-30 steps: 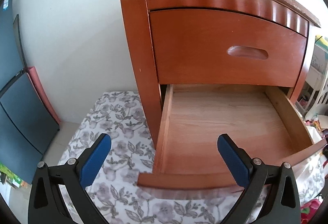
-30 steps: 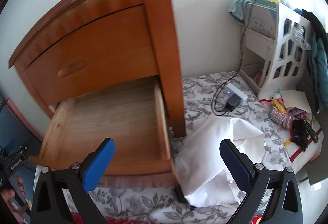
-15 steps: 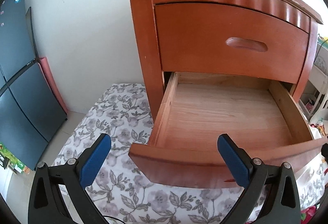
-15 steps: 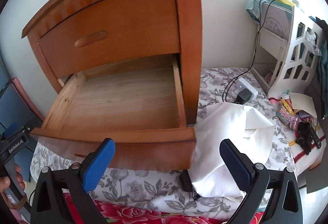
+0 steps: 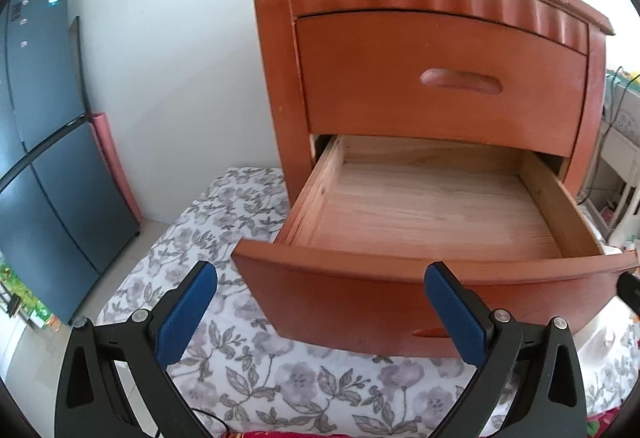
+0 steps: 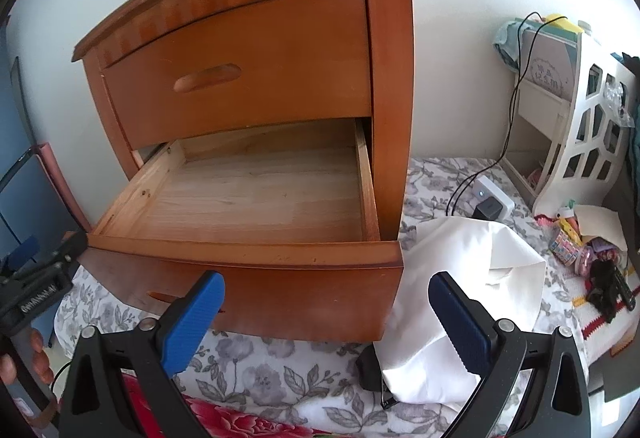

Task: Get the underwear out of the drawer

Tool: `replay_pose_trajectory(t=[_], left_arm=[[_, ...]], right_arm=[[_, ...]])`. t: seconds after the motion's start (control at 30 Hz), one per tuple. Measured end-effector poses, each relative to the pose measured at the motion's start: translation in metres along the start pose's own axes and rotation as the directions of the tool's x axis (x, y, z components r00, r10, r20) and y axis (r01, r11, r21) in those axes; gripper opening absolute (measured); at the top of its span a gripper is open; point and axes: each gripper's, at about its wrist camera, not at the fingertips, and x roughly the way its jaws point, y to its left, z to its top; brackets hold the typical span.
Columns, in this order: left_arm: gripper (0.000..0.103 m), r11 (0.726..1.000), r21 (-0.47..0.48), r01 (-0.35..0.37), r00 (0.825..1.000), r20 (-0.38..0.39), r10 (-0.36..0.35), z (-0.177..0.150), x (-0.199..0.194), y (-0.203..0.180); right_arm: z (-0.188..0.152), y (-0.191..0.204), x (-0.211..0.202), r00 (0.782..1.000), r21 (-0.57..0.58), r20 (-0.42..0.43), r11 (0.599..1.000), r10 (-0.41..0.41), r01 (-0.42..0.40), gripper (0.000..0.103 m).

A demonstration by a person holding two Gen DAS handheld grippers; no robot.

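I am in a home bedroom: a wooden nightstand (image 6: pixel 256 85) stands on floral bedding (image 5: pixel 280 378), with a charger (image 6: pixel 490 203) and cluttered white shelf (image 6: pixel 576 125) at three o'clock.

My left wrist camera faces the open drawer (image 5: pixel 432 213) from its front-left, close and slightly above. My right wrist camera faces it from front-right. Both share the nightstand (image 6: pixel 280 49).
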Motion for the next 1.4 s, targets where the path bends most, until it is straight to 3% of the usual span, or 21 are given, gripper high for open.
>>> replay_pose_trajectory(t=[0.27, 0.47, 0.83, 1.4], left_arm=[[0.103, 1.0, -0.006, -0.031, 0.999, -0.017, 0.031, -0.006, 0.004, -0.001], [0.103, 0.999, -0.032, -0.006, 0.999, -0.039, 0.004, -0.009, 0.005, -0.002], [0.103, 1.0, 0.005, 0.029, 0.998, -0.051, -0.029, -0.013, 0.008, -0.015], [0.103, 0.998, 0.065, 0.016, 0.999, -0.034, -0.014, -0.014, 0.003, -0.026]], right_arm=[[-0.003, -0.003, 0.001, 0.999, 0.0, 0.032, 1.0, -0.004, 0.004, 0.103], [-0.004, -0.006, 0.003, 1.0, 0.014, 0.031, 1.0, 0.0, 0.0, 0.103], [-0.009, -0.003, 0.008, 0.999, 0.008, 0.023, 0.999, -0.032, 0.032, 0.103], [-0.011, -0.01, 0.013, 0.999, 0.038, -0.005, 0.998, -0.047, 0.048, 0.103]])
